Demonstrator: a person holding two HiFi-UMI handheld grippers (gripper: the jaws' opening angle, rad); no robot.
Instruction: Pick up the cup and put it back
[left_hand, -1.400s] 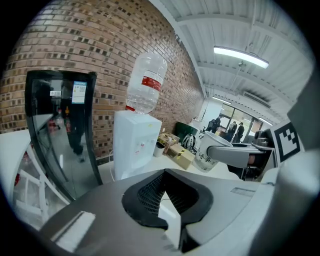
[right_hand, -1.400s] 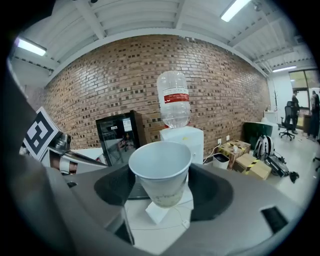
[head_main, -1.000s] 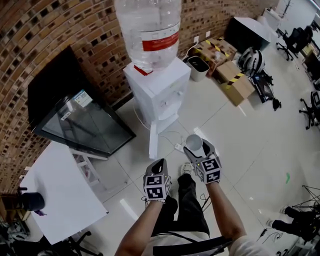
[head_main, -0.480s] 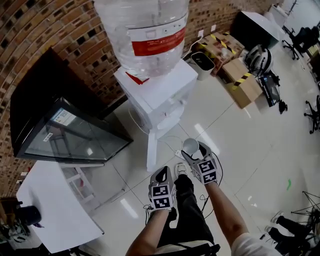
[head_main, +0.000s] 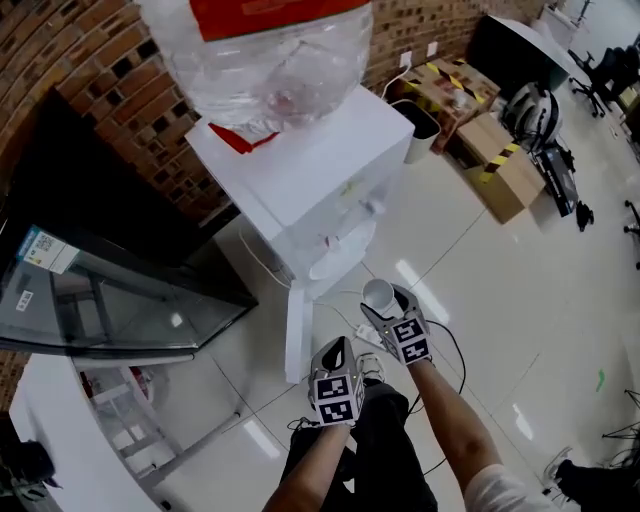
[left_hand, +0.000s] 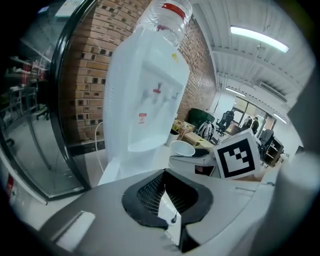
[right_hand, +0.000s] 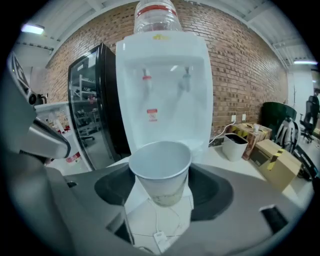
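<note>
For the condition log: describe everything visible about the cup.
The cup is white, tapered and paper-looking. It stands upright with its mouth open upward, and the inside that shows looks empty. Faint darker mottling marks its lower wall. The right gripper clamps its lower half, a jaw on each side, holding it off the floor, facing the water dispenser.

White tiled floor (head_main: 500, 300), glossy w/ light glare. Water dispenser (head_main: 310, 180) stood on it at centre, against far brick wall; glass-door cabinet (head_main: 100, 300) to its left. Far right: white bin (head_main: 425, 120) by wall, cardboard boxes (head_main: 505, 170) just beside. Power strip (right_hand: 161, 239) & thin cable (head_main: 450, 340) lay on tiles near dispenser's base. White tabletop (head_main: 40, 440) near left.
</note>
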